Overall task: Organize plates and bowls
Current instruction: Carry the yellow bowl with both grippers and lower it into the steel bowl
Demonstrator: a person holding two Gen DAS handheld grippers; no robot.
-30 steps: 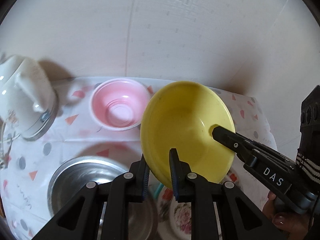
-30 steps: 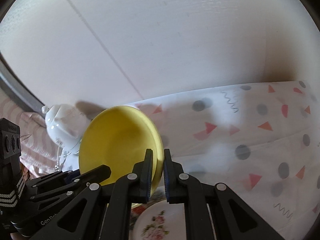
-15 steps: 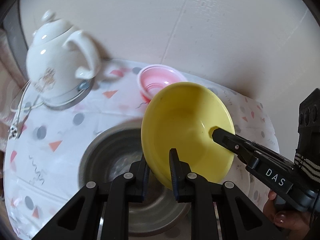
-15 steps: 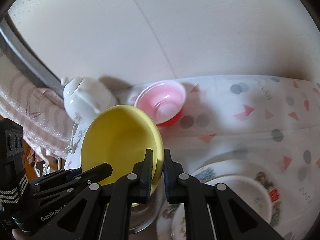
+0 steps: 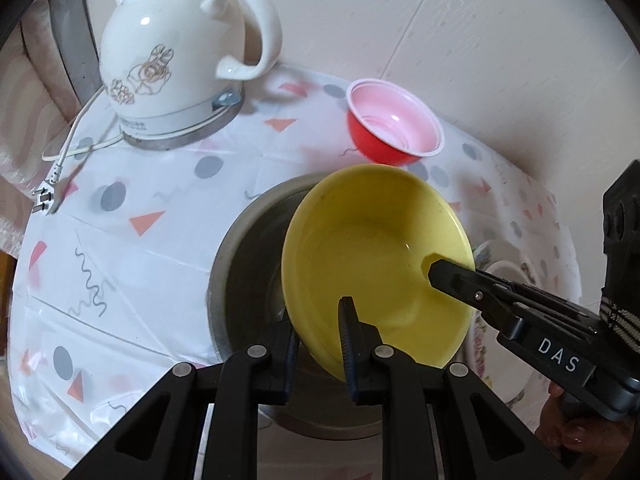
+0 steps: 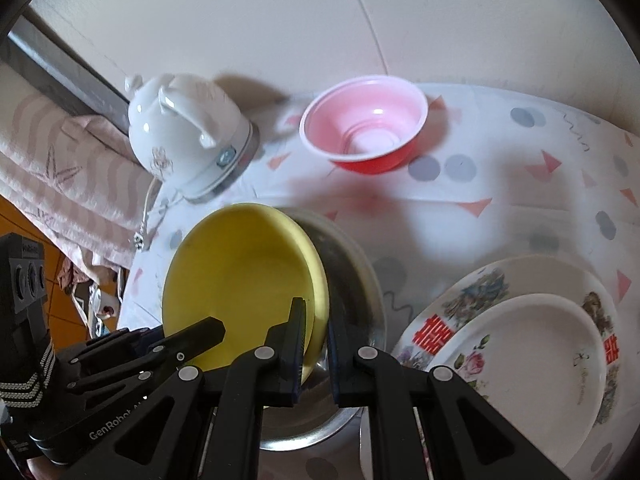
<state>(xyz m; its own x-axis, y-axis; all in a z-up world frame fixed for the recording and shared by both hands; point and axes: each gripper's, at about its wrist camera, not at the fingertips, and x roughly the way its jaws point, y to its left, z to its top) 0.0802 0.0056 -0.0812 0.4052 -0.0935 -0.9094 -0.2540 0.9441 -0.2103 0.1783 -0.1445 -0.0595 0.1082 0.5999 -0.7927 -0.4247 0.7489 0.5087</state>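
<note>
Both the left gripper (image 5: 320, 344) and right gripper (image 6: 316, 344) pinch the tilted yellow bowl (image 5: 372, 256) rim, steel bowl (image 5: 248, 248) at its nine o'clock.

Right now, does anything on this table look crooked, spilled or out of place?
Nothing is spilled or broken. The round yellow plastic bowl is tilted steeply on edge, because the left gripper and right gripper both clamp its rim above the large steel bowl. The white kettle's plug lies loose on the patterned tablecloth.
</note>
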